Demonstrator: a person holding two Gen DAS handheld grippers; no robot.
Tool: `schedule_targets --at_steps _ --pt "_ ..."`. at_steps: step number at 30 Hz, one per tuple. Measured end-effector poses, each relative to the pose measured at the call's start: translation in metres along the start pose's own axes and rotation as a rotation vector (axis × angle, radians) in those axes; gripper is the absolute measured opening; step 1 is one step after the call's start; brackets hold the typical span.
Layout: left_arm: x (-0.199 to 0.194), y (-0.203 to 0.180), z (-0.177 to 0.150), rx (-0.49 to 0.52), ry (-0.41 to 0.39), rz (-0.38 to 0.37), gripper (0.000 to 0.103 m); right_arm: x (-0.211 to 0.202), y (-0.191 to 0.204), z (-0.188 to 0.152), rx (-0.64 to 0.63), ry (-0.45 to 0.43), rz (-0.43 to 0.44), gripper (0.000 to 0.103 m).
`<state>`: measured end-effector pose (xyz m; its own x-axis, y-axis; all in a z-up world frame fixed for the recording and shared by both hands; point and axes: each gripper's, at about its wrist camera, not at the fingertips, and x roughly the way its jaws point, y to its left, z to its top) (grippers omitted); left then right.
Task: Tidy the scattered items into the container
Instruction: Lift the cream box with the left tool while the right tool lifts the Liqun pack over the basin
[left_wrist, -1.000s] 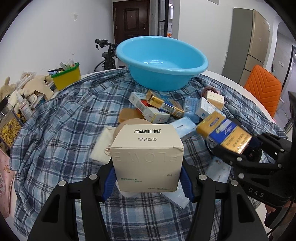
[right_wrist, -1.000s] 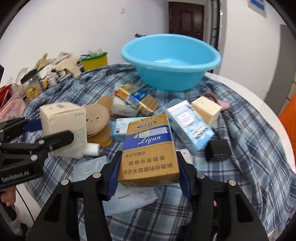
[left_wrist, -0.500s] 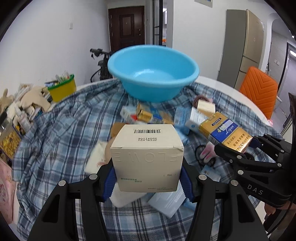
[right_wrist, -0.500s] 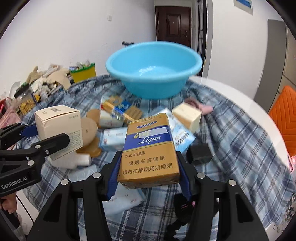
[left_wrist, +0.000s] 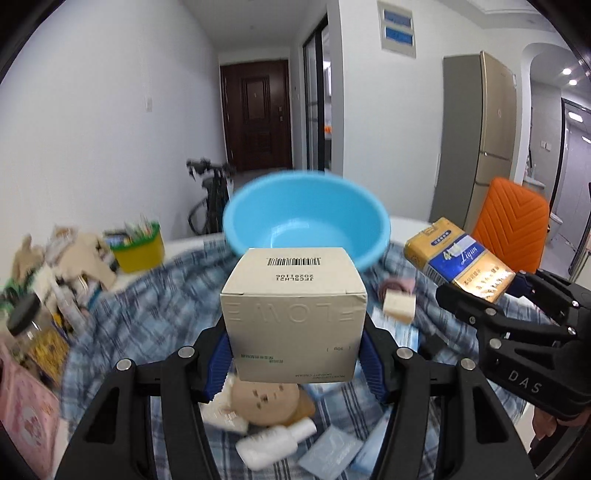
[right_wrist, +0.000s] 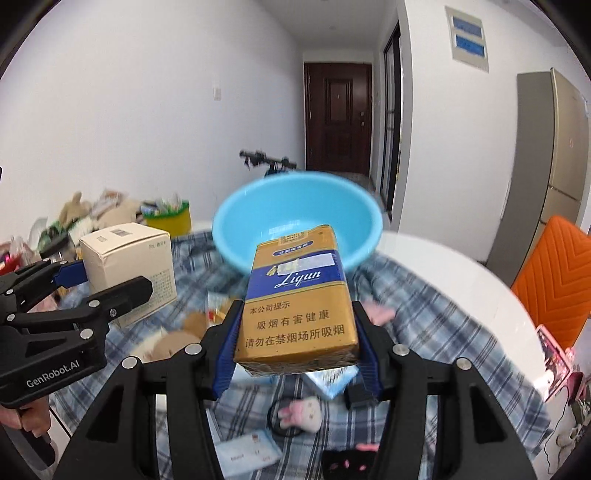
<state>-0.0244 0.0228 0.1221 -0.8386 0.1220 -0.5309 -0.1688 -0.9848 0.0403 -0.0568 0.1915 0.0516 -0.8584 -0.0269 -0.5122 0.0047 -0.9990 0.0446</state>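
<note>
My left gripper (left_wrist: 295, 363) is shut on a beige cardboard box (left_wrist: 293, 314) and holds it high above the table, in front of the blue basin (left_wrist: 306, 225). My right gripper (right_wrist: 297, 363) is shut on a gold and blue cigarette carton (right_wrist: 299, 306), also raised, with the blue basin (right_wrist: 295, 210) just behind it. Each gripper shows in the other's view: the right one with the carton (left_wrist: 458, 264) at the right, the left one with the box (right_wrist: 129, 266) at the left. Scattered items lie below on the checked cloth (right_wrist: 424, 332).
On the cloth are a round tan puff (left_wrist: 266, 402), a small white bottle (left_wrist: 275, 441), sachets (left_wrist: 330, 452), a cream block (left_wrist: 399, 306) and a pink bunny hair tie (right_wrist: 301, 413). A yellow-green tub (left_wrist: 142, 247) and clutter stand at the left. An orange chair (left_wrist: 511, 221) is at the right.
Both grippers have risen well above the table with their loads and moved toward the basin. The scattered items now lie lower and farther below in both views.
</note>
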Motion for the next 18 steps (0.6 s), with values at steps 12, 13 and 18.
schedule_targets --at_steps 12,13,18 --pt "-0.038 -0.001 0.043 -0.007 -0.114 -0.005 0.062 -0.036 -0.002 0.043 -0.020 -0.127 -0.030 0.054" --pt "-0.039 -0.003 0.042 -0.006 -0.114 -0.007 0.062 -0.036 -0.001 0.044 -0.022 -0.128 -0.028 0.054" --pt "-0.031 -0.003 0.041 -0.002 -0.096 -0.004 0.062 -0.028 0.002 0.041 -0.026 -0.114 -0.018 0.054"
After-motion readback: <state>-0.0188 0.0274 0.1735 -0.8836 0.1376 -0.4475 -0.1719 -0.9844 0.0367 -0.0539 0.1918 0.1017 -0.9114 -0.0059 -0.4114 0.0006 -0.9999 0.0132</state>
